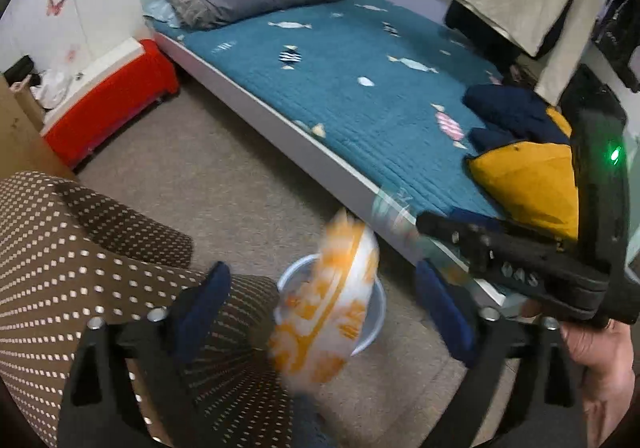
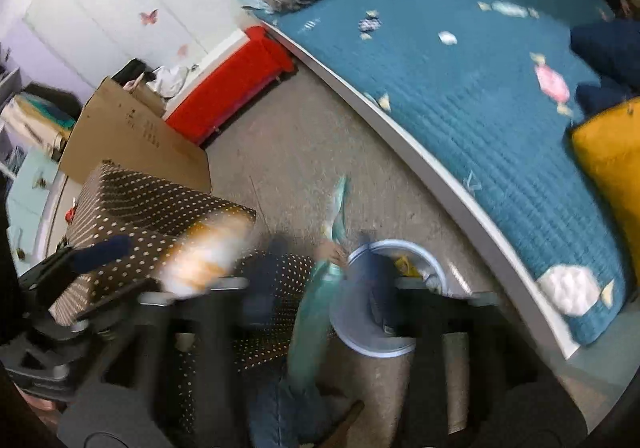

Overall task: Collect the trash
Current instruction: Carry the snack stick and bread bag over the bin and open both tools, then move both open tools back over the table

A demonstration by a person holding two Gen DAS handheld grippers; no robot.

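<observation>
The left gripper (image 1: 320, 312) has its fingers (image 1: 212, 288) spread wide; the orange-and-white wrapper (image 1: 320, 308), motion-blurred, sits loose between them, touching neither, just above the pale blue bin (image 1: 374, 322) on the floor. The right gripper (image 2: 320, 276) is also wide open, a teal wrapper (image 2: 316, 300) blurred between its fingers, beside the bin's rim.

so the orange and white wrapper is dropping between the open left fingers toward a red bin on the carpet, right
Not quite: the bin is pale blue, not red, as the left wrist view shows. The orange and white wrapper is blurred above it, between the open left fingers, over the carpet.
</observation>
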